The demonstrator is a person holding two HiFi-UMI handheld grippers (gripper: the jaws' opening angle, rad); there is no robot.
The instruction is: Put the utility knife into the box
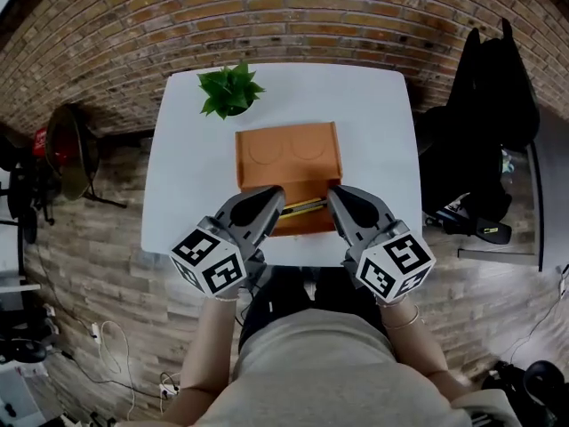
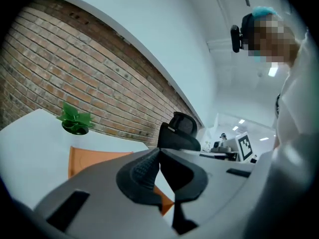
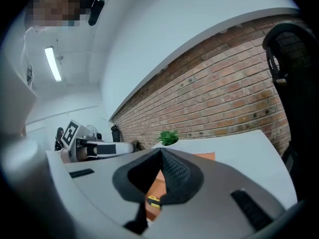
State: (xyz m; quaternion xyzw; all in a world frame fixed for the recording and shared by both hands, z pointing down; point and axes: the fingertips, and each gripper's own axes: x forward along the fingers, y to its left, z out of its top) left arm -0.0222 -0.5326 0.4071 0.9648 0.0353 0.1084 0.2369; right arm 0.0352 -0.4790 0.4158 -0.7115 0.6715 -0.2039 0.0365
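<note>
While both jaw pairs are clenched empty, L hand-held gripper [image 1: 274, 196] & R hand-held gripper [image 1: 336, 194] flank utility knife [image 1: 304, 207], lying inside open orange box [image 1: 286, 154] on white worktop [image 1: 373, 123].

On the white square table [image 1: 373, 132] before me, the orange cardboard box [image 1: 287, 154] sits in the middle, its flat lid toward the far side and its tray toward me. The yellow utility knife [image 1: 304, 207] lies crosswise in that near tray. The green potted plant [image 1: 229, 92] stands at the far left corner, behind the box and apart from it. My left gripper [image 1: 277, 196] and right gripper [image 1: 335, 194] hang over the near edge, one at either end of the knife. The red brick wall [image 1: 267, 16] runs behind the table, and a black chair [image 1: 484, 123] stands off its right side.
</note>
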